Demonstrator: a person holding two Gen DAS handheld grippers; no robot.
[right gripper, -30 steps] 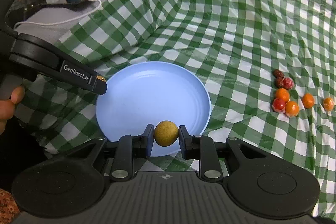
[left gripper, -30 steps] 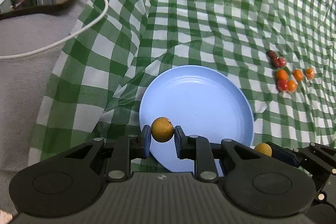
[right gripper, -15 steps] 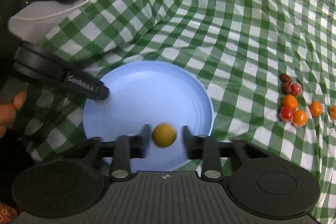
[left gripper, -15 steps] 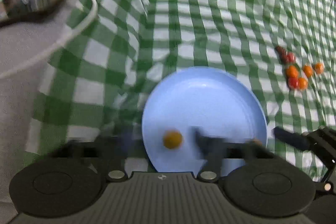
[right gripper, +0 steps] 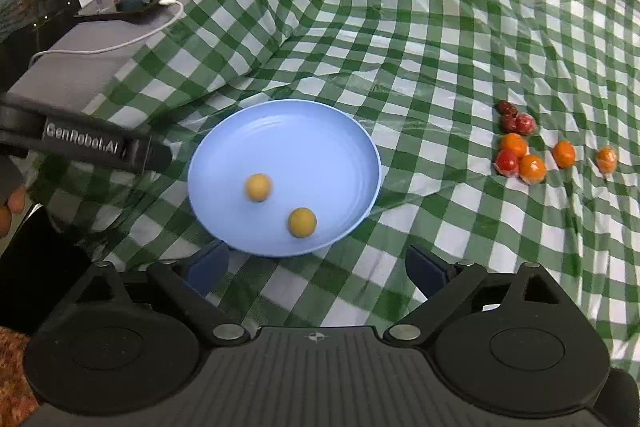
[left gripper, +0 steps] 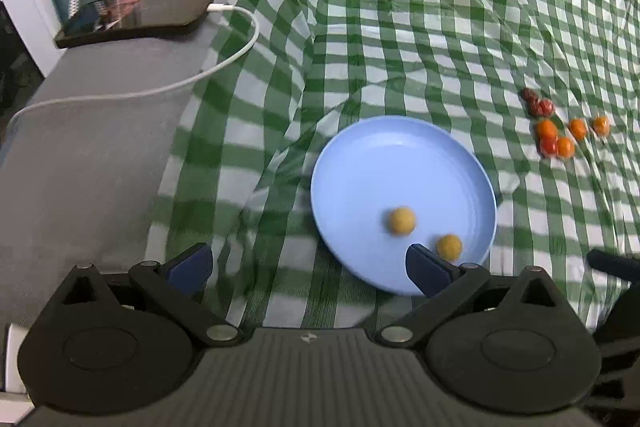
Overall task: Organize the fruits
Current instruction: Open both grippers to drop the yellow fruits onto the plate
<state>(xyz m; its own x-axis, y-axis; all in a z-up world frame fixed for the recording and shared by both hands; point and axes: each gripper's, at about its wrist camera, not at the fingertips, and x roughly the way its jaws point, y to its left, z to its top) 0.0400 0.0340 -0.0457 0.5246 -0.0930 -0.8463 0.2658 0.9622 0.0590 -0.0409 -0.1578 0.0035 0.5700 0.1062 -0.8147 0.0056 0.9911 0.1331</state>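
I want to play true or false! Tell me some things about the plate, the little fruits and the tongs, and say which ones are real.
1. Two yellow fruits lie on the blue plate. True: one yellow fruit and another yellow fruit.
2. The right tongs are squeezing a fruit. False: they are open and empty.
3. The orange and red fruits are on the plate. False: they sit on the checked cloth, off to the right of it.
4. The left tongs are open. True.
5. A phone has a white cable plugged in. True.
6. The plate is red. False: it is blue.
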